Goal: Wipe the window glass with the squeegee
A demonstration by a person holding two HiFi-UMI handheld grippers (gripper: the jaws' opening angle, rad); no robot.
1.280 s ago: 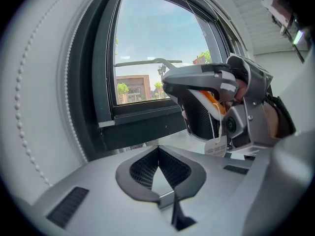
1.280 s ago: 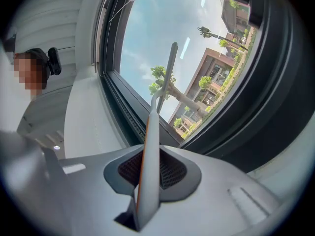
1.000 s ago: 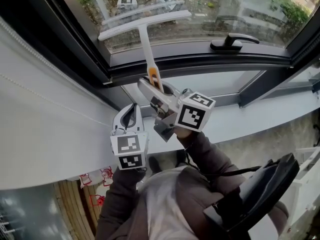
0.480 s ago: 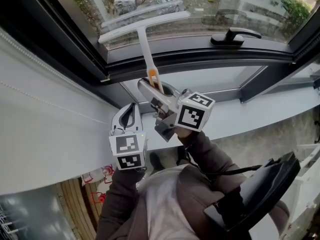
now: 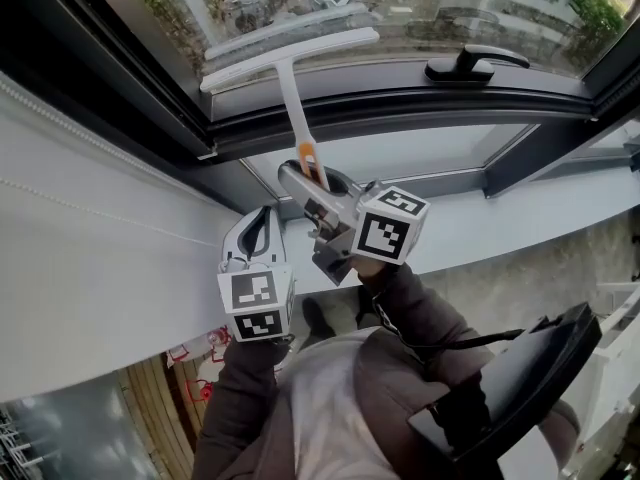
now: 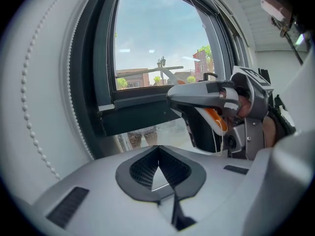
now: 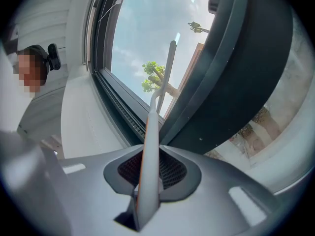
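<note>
A white T-shaped squeegee [image 5: 291,68] rests its blade against the window glass [image 5: 420,3], low down near the dark bottom frame. My right gripper [image 5: 303,175] is shut on its orange-tipped handle below the glass. In the right gripper view the handle [image 7: 149,156] runs up between the jaws to the blade [image 7: 170,68]. My left gripper [image 5: 267,215] hangs beside and below the right one, shut and holding nothing. In the left gripper view my left gripper [image 6: 158,150] has its jaws meeting, and the right gripper [image 6: 216,102] crosses in front.
A black window handle [image 5: 476,66] sits on the frame at the right. A white sill [image 5: 520,218] runs below the window. A white blind with a beaded cord [image 5: 100,213] fills the left. A black bag-like object [image 5: 520,388] lies at the lower right.
The squeegee and my right gripper have slid a little down the glass toward the bottom frame. My left gripper has stayed where it was.
</note>
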